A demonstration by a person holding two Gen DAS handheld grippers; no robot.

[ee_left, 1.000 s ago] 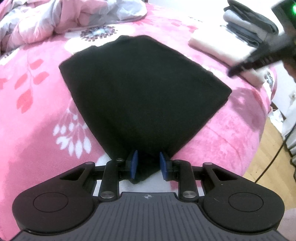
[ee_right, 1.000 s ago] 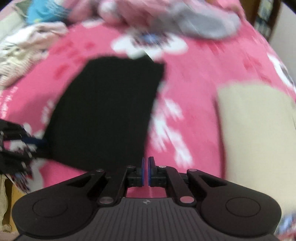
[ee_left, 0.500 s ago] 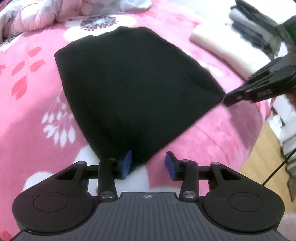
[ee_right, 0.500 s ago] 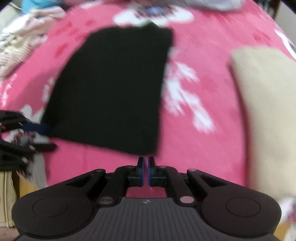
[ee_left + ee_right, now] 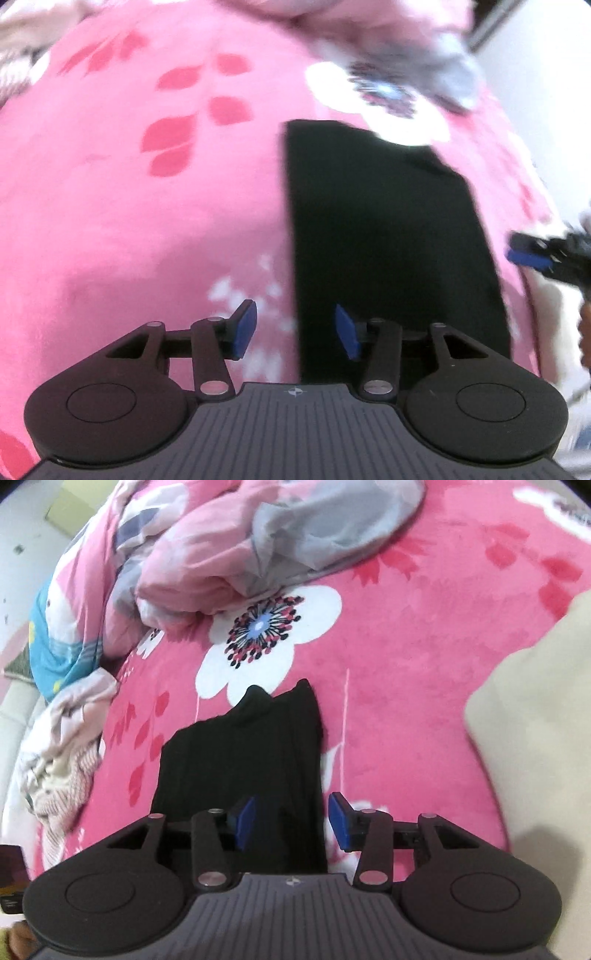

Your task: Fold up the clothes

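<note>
A black knitted garment (image 5: 240, 768) lies folded into a long narrow strip on a bright pink fleece bed blanket with white flowers (image 5: 406, 664), so the lengthwise fold looks done and, by my judgement, a crosswise fold or stacking remains. The left tool (image 5: 295, 330) hovers over the strip's near left edge and the right tool (image 5: 290, 823) over its near right edge, each with blue pads apart and opening, pressing on nothing. A rumpled pink and grey quilt (image 5: 229, 546) and a cream folded cloth (image 5: 535, 720) lie nearby.
</note>
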